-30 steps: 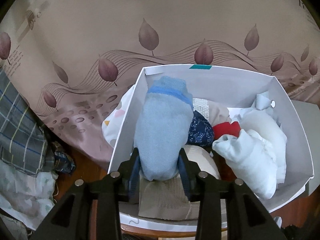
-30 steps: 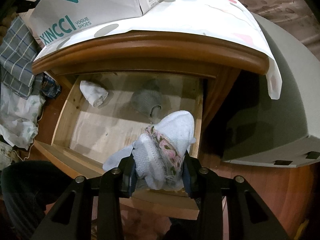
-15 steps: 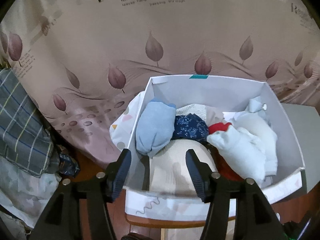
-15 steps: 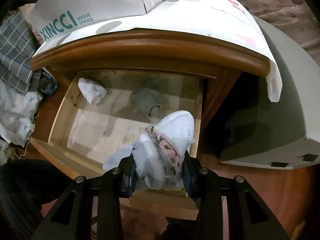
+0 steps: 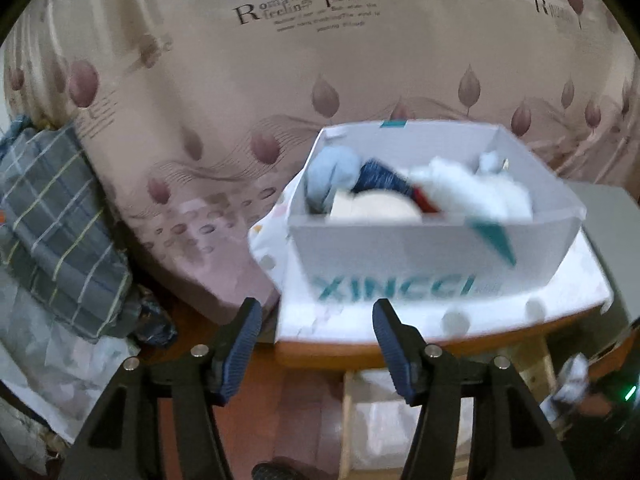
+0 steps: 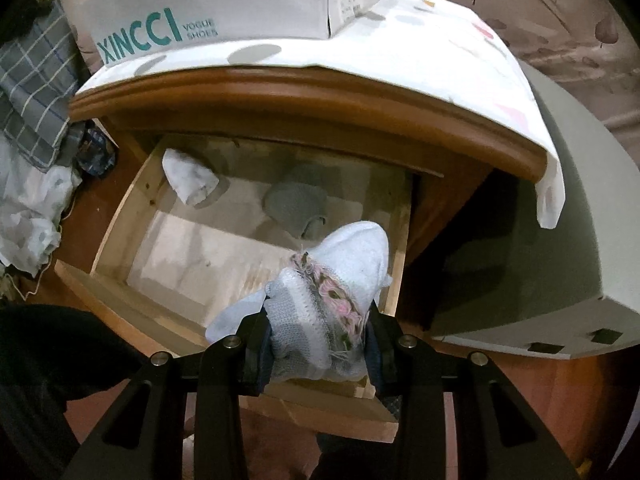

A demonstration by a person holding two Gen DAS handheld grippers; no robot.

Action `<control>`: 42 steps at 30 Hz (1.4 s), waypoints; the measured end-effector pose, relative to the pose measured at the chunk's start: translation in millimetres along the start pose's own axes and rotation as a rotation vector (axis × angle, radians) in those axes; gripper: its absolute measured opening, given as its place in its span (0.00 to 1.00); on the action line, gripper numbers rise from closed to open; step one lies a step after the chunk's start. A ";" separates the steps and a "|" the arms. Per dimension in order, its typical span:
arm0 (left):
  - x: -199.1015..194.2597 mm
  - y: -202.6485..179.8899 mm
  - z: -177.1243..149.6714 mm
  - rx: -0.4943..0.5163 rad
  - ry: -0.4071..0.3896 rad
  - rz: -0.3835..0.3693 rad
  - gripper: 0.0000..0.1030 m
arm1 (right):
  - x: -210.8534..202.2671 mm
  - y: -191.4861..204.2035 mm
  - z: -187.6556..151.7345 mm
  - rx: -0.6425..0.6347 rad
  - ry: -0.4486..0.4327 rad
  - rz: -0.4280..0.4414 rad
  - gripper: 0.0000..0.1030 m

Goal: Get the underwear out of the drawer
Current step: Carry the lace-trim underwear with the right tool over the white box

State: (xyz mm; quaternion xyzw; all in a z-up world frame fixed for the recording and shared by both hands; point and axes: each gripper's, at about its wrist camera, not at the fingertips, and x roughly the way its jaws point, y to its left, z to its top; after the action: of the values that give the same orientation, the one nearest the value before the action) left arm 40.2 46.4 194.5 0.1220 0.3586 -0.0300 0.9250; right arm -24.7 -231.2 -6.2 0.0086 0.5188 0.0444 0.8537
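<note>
My left gripper (image 5: 316, 344) stands open and empty in front of the nightstand, back from the white shoe box (image 5: 432, 248). The box holds several rolled garments, among them a light blue roll (image 5: 330, 176) at its left end. My right gripper (image 6: 318, 354) is shut on a white and grey rolled underwear with a pink floral band (image 6: 332, 300), held above the right front of the open wooden drawer (image 6: 116, 232). A white roll (image 6: 190, 178) and a grey roll (image 6: 296, 204) lie on the drawer floor.
The box (image 6: 224, 4) sits on a dotted white cloth (image 6: 420, 52) over the nightstand top. A leaf-print bedspread (image 5: 200, 100) lies behind. Plaid fabric (image 5: 52, 216) and pale clothes are piled at left. A grey cabinet (image 6: 560, 240) stands at right. A dark-clothed knee (image 6: 48, 360) shows lower left.
My left gripper let go of the light blue roll into the box, opened, and pulled back and down from the box. The right gripper kept still with its roll.
</note>
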 end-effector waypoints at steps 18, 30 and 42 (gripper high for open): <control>78.8 0.8 -118.7 -0.112 0.180 0.039 0.58 | -105.8 4.6 58.7 -0.030 -0.191 -0.009 0.33; 88.9 17.3 -124.6 -0.166 0.201 0.050 0.58 | -165.0 24.2 160.3 -0.062 -0.326 0.016 0.33; 96.2 29.6 -123.8 -0.222 0.220 0.060 0.58 | -128.0 52.6 236.7 -0.069 -0.301 0.011 0.33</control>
State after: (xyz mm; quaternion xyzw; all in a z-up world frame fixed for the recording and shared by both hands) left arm 34.5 108.7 47.8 0.0323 0.4552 0.0512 0.8883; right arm 123.1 -182.2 219.5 -0.0114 0.3829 0.0651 0.9214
